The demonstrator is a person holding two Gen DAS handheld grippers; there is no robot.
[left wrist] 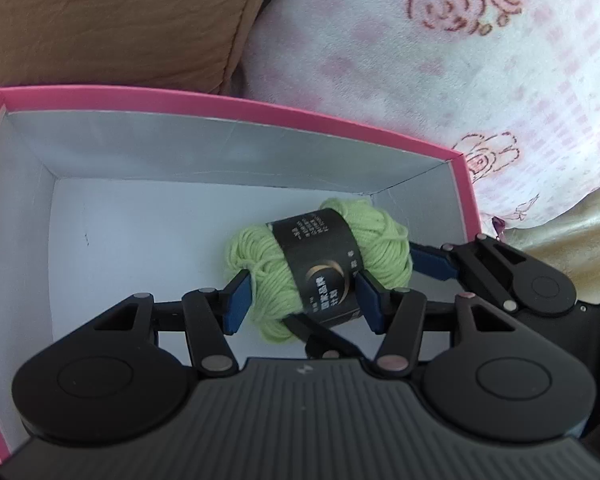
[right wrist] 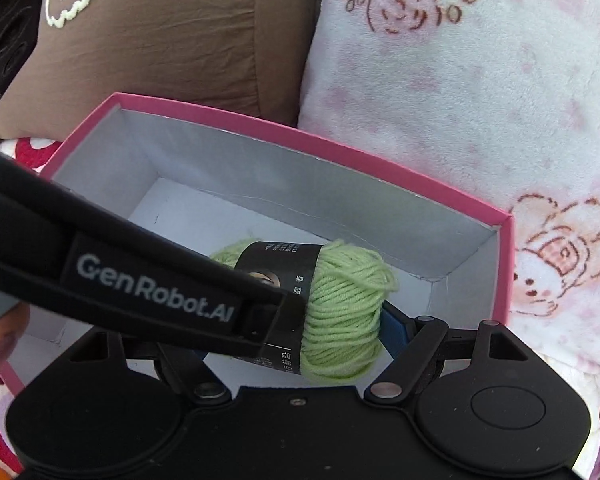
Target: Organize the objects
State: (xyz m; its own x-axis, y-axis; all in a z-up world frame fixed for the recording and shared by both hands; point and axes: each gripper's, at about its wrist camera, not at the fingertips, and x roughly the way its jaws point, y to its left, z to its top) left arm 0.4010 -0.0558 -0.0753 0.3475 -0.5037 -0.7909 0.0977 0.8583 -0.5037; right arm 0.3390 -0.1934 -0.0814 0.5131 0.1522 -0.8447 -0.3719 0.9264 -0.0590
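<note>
So both grippers are pinching the same green yarn skein point(left wrist: 320, 264) inside the pink box point(left wrist: 220, 104) — left gripper point(left wrist: 302, 300) across its middle, right gripper point(right wrist: 296, 344) end to end.

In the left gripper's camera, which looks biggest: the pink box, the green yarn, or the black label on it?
1. pink box
2. green yarn
3. black label, wrapped around the yarn, so clearly smaller.
</note>
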